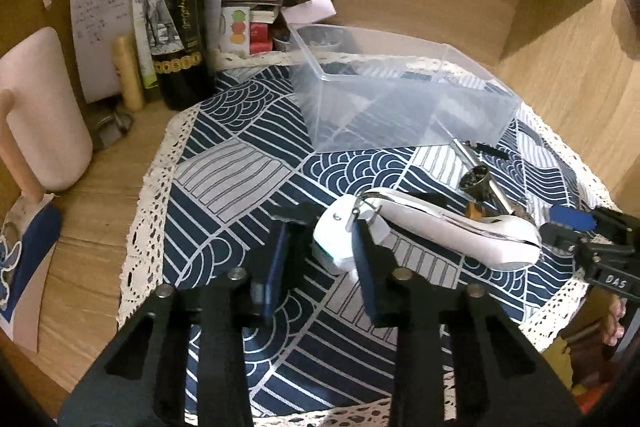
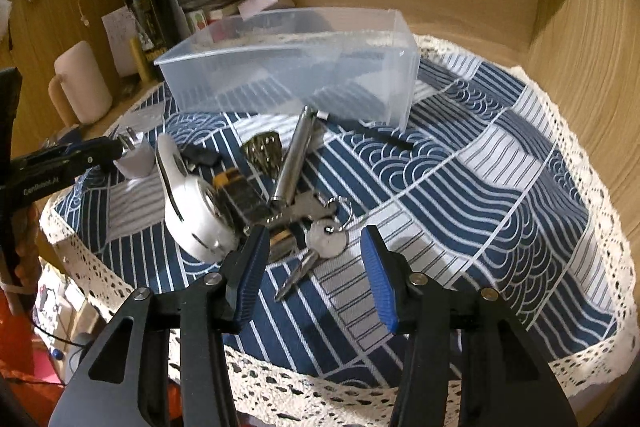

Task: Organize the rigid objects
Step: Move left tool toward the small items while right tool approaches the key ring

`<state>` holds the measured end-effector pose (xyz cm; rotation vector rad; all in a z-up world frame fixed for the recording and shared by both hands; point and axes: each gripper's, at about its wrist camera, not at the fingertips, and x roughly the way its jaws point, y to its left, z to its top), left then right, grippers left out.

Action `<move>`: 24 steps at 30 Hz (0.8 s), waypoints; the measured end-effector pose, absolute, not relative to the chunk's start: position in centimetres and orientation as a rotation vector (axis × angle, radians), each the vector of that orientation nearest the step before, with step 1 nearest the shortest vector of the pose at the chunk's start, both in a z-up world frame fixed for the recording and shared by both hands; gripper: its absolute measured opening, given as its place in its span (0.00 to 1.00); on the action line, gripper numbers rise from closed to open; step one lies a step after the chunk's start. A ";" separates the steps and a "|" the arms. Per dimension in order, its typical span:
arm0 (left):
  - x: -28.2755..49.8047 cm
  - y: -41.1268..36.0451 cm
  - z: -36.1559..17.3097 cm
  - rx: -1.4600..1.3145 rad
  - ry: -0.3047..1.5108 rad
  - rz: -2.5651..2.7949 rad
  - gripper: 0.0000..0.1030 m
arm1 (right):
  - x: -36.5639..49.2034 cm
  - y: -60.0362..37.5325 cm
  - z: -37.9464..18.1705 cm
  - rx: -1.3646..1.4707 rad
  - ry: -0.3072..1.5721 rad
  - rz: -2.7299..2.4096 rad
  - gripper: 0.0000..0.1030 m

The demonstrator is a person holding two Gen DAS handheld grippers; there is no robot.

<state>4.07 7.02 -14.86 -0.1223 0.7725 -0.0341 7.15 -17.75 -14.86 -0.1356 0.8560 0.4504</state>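
A clear plastic box (image 1: 400,99) (image 2: 288,67) stands at the back of the patterned cloth. My left gripper (image 1: 320,247) is open, its fingers either side of a white plug adapter (image 1: 340,239) (image 2: 134,157). A white mouse (image 1: 452,231) (image 2: 192,211) lies beside it. My right gripper (image 2: 314,259) is open just above a bunch of keys (image 2: 320,239). A metal cylinder (image 2: 294,159) (image 1: 480,167), a metal cap (image 2: 264,149), a small dark block (image 2: 240,193) and a black strip (image 2: 384,137) lie between the mouse and the box.
A dark wine bottle (image 1: 176,15) (image 2: 144,3), papers and small boxes (image 1: 248,11) stand at the back left. A pink mug (image 1: 44,115) (image 2: 82,87) sits left on the wooden desk (image 1: 104,187). Wooden walls close the back and right.
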 end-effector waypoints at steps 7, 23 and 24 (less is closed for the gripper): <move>3.5 8.3 -14.6 -0.144 0.756 -0.008 0.18 | 7.1 -17.2 -15.1 -0.144 0.866 0.466 0.43; 3.4 8.3 -16.0 -0.083 0.806 -0.024 0.38 | 8.2 -18.7 -15.6 -0.188 0.878 0.353 0.43; 3.6 8.1 -16.1 -0.079 0.809 -0.029 0.38 | 8.3 -18.9 -15.6 -0.179 0.883 0.351 0.43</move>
